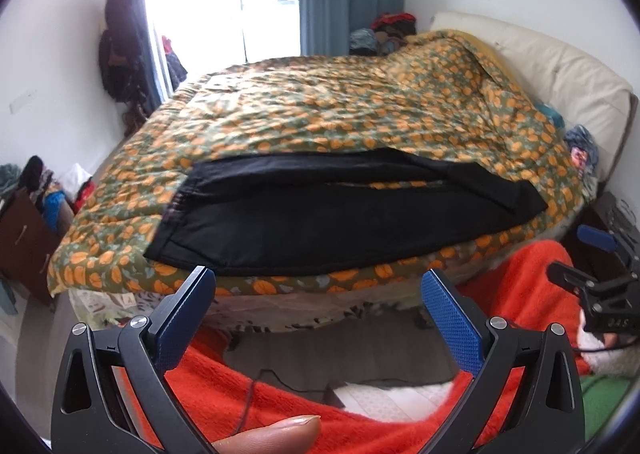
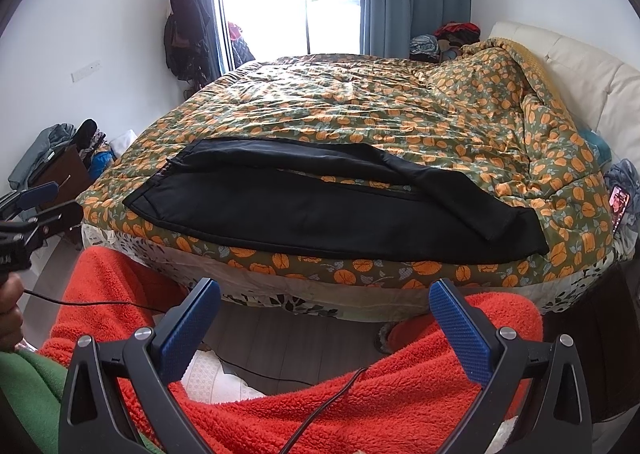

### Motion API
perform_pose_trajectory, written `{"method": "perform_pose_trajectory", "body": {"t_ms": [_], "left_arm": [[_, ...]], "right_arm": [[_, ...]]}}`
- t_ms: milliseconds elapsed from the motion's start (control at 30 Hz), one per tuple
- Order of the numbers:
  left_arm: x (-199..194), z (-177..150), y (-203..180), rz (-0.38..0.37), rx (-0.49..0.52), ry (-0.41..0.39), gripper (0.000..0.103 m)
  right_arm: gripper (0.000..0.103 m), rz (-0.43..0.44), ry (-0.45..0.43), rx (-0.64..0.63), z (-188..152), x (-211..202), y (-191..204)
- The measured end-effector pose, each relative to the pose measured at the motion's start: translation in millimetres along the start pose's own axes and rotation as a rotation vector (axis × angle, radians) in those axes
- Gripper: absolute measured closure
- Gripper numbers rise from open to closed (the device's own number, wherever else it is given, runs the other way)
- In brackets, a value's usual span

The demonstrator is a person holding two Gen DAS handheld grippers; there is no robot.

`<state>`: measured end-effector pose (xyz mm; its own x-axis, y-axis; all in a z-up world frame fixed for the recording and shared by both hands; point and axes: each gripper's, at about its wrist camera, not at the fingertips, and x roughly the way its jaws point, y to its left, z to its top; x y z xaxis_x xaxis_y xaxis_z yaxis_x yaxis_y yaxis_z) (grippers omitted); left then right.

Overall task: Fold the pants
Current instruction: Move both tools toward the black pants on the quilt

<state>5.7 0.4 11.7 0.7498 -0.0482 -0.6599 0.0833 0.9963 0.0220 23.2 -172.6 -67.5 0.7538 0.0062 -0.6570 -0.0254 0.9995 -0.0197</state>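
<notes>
The black fabric pants (image 2: 320, 209) lie spread lengthwise near the front edge of the bed, on the green quilt printed with orange pumpkins (image 2: 360, 101), waistband to your left and leg ends to your right, with the far leg crossing over the near one at the right end and a strip of quilt showing between them. Your likeliest trouble comes from that overlap: if you pinch only the top layer there, the legs probably won't line up and the fold will come out skewed. The soft quilt may also bunch into your grip along with the cloth, and the pants lie close enough to the edge that a careless pull could slide them off. Your left gripper (image 1: 318, 286) is spread wide, holding nothing and touching nothing, short of the bed above your red fleece-covered lap (image 2: 400, 382). Your right gripper (image 2: 325, 296) is likewise fully released and empty, well short of the pants.
</notes>
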Motion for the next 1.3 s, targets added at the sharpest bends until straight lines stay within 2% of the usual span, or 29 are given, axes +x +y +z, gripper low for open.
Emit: {"method": "perform_pose_trajectory", "body": {"t_ms": [167, 233, 300, 333, 400, 433, 500, 600, 667, 767, 833, 867, 900, 933, 967, 1000, 1067, 1167, 1233, 1300], "left_arm": [[19, 39, 27, 0.152, -0.069, -0.149, 0.000], [34, 61, 34, 0.202, -0.066, -0.168, 0.000], [48, 75, 36, 0.229, -0.069, -0.148, 0.000], [57, 82, 39, 0.216, -0.095, -0.111, 0.000], [73, 88, 40, 0.137, -0.141, -0.037, 0.000], [77, 86, 37, 0.110, -0.154, -0.014, 0.000], [91, 81, 32, 0.050, -0.183, 0.041, 0.000], [102, 69, 17, 0.064, -0.164, 0.085, 0.000], [110, 64, 12, 0.082, -0.141, 0.108, 0.000], [119, 61, 10, 0.110, -0.132, 0.136, 0.000], [122, 61, 15, 0.118, -0.147, 0.151, 0.000], [123, 62, 17, 0.120, -0.155, 0.156, 0.000], [125, 63, 21, 0.119, -0.162, 0.158, 0.000], [127, 64, 24, 0.119, -0.173, 0.162, 0.000], [129, 63, 30, 0.137, -0.187, 0.168, 0.000], [131, 63, 33, 0.155, -0.192, 0.170, 0.000], [141, 57, 39, 0.214, -0.188, 0.185, 0.000], [168, 56, 42, 0.202, -0.181, 0.242, 0.001], [189, 64, 41, 0.156, -0.202, 0.288, 0.001], [213, 88, 39, 0.059, -0.241, 0.293, 0.001]], "right_arm": [[0.000, 0.080, -0.059, 0.062, 15, 4, -19], [0.000, 0.138, -0.066, 0.126, 24, 14, -37], [0.000, 0.172, -0.096, 0.212, 34, 30, -72], [0.000, 0.154, -0.104, 0.236, 37, 39, -90], [0.000, 0.040, -0.083, 0.270, 43, 64, -133], [0.000, -0.007, -0.057, 0.272, 45, 77, -152], [0.000, -0.094, 0.052, 0.232, 48, 113, -185], [0.000, -0.147, 0.171, 0.110, 50, 163, -208], [0.003, -0.157, 0.220, 0.046, 52, 196, -216], [0.017, -0.203, 0.262, -0.072, 53, 236, -223], [0.035, -0.253, 0.316, -0.139, 56, 272, -232], [0.040, -0.271, 0.349, -0.152, 55, 288, -240], [0.059, -0.289, 0.372, -0.154, 54, 300, -248], [0.085, -0.303, 0.366, -0.155, 55, 306, -255], [0.094, -0.330, 0.332, -0.160, 56, 302, -256], [0.098, -0.391, 0.260, -0.154, 61, 290, -258], [0.098, -0.411, 0.108, -0.090, 78, 256, -259], [0.099, -0.398, -0.037, -0.078, 100, 212, -251], [0.099, -0.399, -0.127, -0.105, 112, 185, -241], [0.099, -0.401, -0.195, -0.127, 122, 167, -227]]}}
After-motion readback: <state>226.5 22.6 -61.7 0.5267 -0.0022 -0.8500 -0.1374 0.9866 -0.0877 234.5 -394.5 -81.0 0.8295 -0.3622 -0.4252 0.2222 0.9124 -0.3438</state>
